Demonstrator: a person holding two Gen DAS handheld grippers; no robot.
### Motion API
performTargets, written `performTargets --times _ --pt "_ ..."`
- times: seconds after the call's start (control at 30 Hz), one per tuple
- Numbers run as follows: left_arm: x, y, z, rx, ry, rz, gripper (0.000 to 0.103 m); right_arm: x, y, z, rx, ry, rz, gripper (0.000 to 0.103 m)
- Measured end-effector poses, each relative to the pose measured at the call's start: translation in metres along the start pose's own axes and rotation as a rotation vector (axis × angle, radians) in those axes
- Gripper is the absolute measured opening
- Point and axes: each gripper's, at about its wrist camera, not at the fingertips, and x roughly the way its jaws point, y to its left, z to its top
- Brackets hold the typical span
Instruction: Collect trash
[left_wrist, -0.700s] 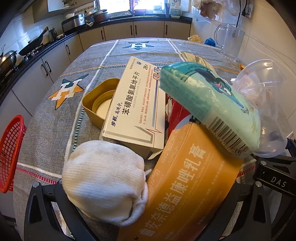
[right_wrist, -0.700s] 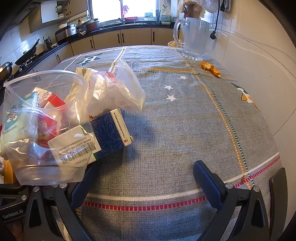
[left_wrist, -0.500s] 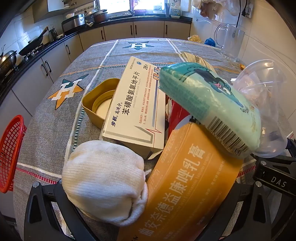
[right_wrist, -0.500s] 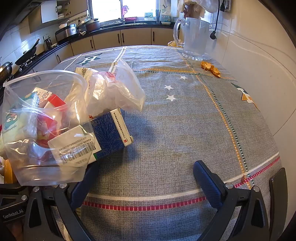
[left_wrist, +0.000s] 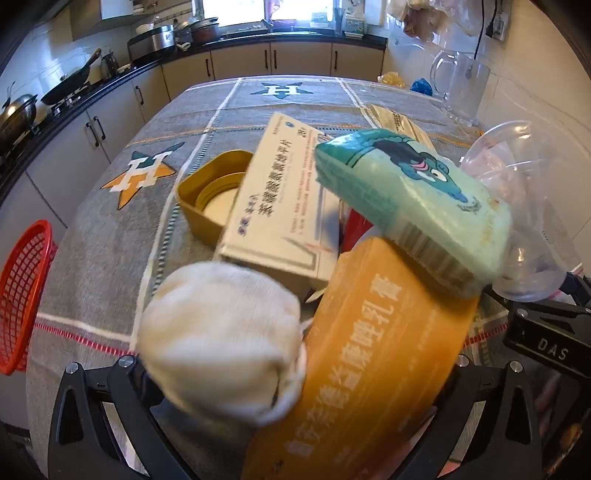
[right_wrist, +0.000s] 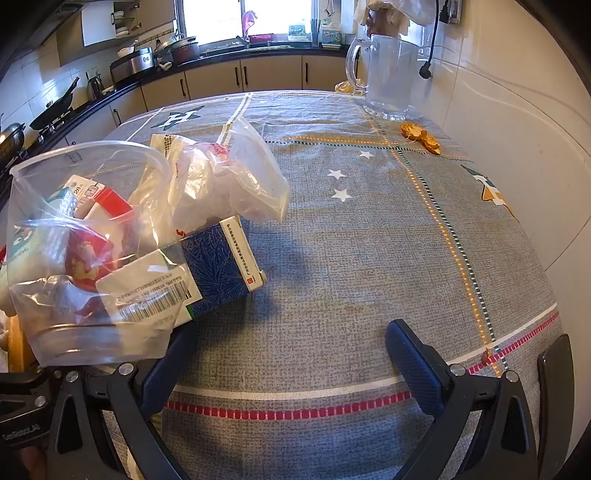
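Note:
A pile of trash lies on the grey tablecloth (left_wrist: 110, 258). It holds a white balled cloth (left_wrist: 221, 343), an orange box (left_wrist: 369, 369), a white medicine box (left_wrist: 280, 206), a teal packet (left_wrist: 410, 206) and a gold tin (left_wrist: 210, 192). My left gripper (left_wrist: 295, 387) stands wide open around the near end of the pile, and the cloth ball and orange box hide its fingers. A clear plastic cup (right_wrist: 85, 240), a blue-and-white box (right_wrist: 218, 266) and a crumpled plastic bag (right_wrist: 229, 177) lie to the left of my right gripper (right_wrist: 291, 369). It is open with only bare cloth between its blue pads (right_wrist: 417, 369).
A red mesh basket (left_wrist: 22, 295) hangs off the table's left edge. A glass jug (right_wrist: 388, 74) and orange peel (right_wrist: 421, 134) sit at the far right by the tiled wall. Kitchen counters with pans run along the back and left.
The left wrist view has shifted a little and the near pile now looks blurred. Nothing has changed in the right wrist view.

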Motion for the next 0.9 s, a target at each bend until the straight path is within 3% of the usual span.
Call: performTargets --times 0.1,0.5,0.9 --pt "-0.017 0.005 -0.005 -0.008 -0.053 0.011 0.103 -0.004 -0.001 -0.002 -0.009 0.006 0.025 0.103" --pt "-0.086 0.014 -0.048 -0.005 -0.197 0.066 0.103 -0.093 -0.004 -0.051 -0.029 -0.148 0.038 0.103" --pt "-0.121 0.029 -0.086 -0.021 -0.261 0.096 0.103 -0.137 0.028 -0.106 -0.095 -0.216 0.065 0.103"
